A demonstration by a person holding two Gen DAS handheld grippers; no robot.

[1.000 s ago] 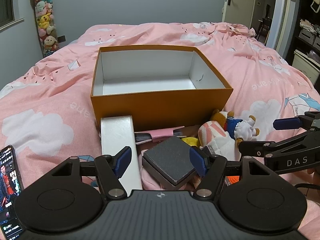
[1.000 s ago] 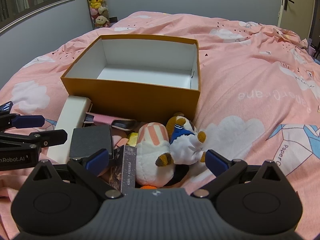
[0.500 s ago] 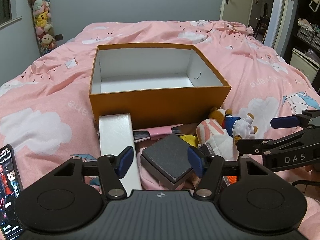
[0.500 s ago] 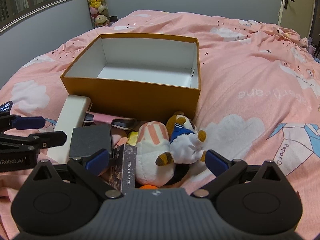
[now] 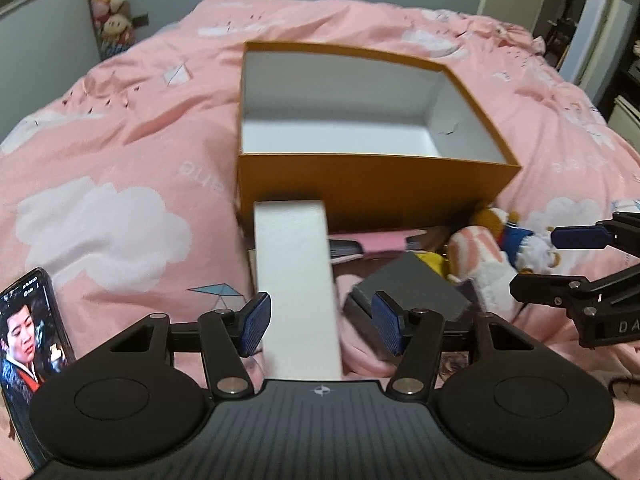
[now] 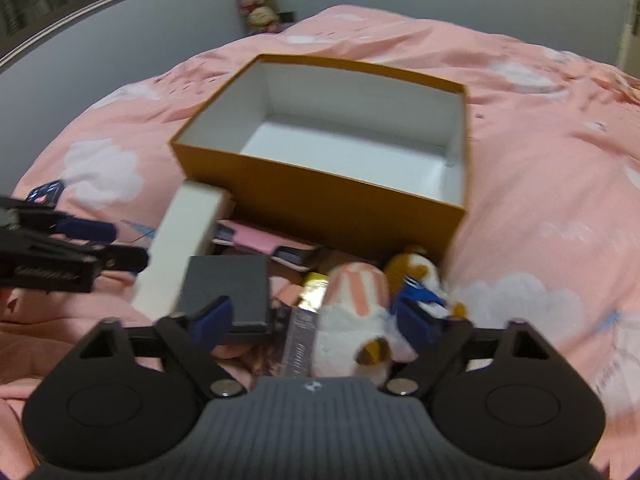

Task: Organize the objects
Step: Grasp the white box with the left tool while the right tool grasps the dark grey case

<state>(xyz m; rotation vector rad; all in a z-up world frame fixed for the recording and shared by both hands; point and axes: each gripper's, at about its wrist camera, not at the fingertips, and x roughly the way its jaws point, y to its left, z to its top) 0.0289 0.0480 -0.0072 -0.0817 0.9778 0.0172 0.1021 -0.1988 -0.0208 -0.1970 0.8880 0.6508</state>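
Note:
An empty orange box (image 5: pixel 372 184) with a white inside sits open on the pink bed; it also shows in the right wrist view (image 6: pixel 320 196). In front of it lie a long white box (image 5: pixel 296 276), a dark grey square box (image 5: pixel 416 284), a pink flat item (image 5: pixel 384 240) and plush toys (image 5: pixel 504 248). My left gripper (image 5: pixel 320 328) is open, its fingers on either side of the white box's near end. My right gripper (image 6: pixel 316 320) is open over the striped plush (image 6: pixel 352 312) and the grey box (image 6: pixel 228 292).
A phone (image 5: pixel 28 344) with a lit screen stands at the left gripper's lower left. The pink duvet (image 5: pixel 112 184) spreads all around the box. A door and shelves stand at the far right, a hanging row of plush toys (image 5: pixel 108 0) on the far left wall.
My left gripper has shifted left, from around the grey box to around the white box. My right gripper has moved forward and left, closer to the plush and grey box. Both views blur with motion.

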